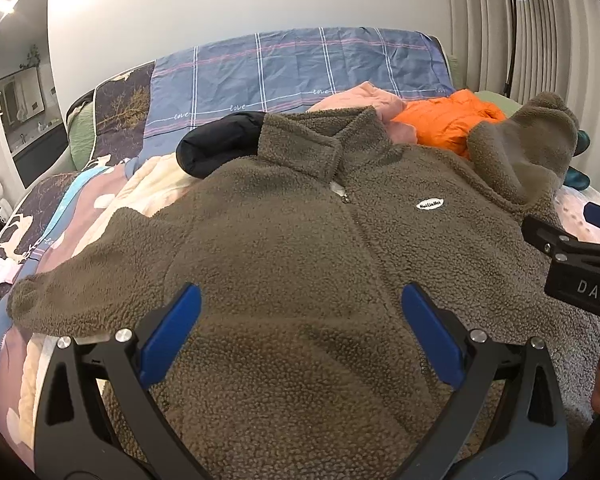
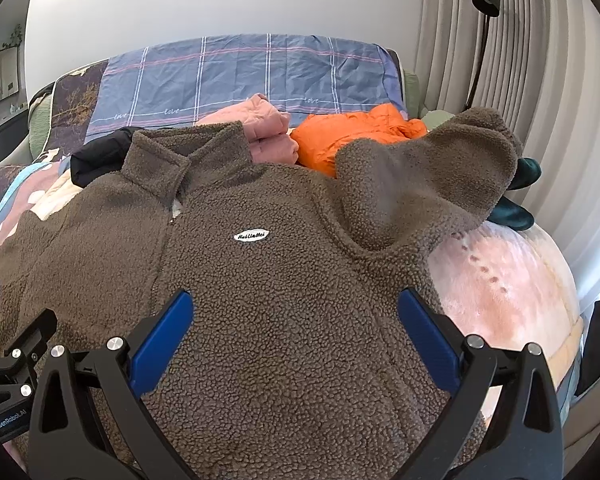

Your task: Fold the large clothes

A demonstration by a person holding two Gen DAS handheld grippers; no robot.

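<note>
**Jacket lying spread on the bed, other garments piled behind it**

A fleece jacket [image 1: 300, 240] is lying front-up across the bed [image 2: 500, 280], its collar [image 1: 312, 140] pointing toward the far wall. One sleeve [image 1: 80, 288] is stretching out flat to the left; the other sleeve [image 2: 424, 176] is bunching up at the right. Behind the collar a dark garment [image 1: 220, 140] is sitting at left, a padded garment [image 2: 268, 128] in the middle and a puffer jacket [image 2: 352, 136] at right. A checked sheet [image 1: 300, 68] is lying farther back. The left gripper [image 1: 300, 336] and the right gripper [image 2: 296, 340] are hovering side by side over the jacket's near part, jaws spread wide.

Orange jacket [image 2: 352, 140], pink garment [image 2: 266, 130] and black garment [image 1: 220, 140] crowd the fleece jacket's [image 1: 300, 260] collar side; bed [image 2: 508, 280] on its right lies bare.
</note>
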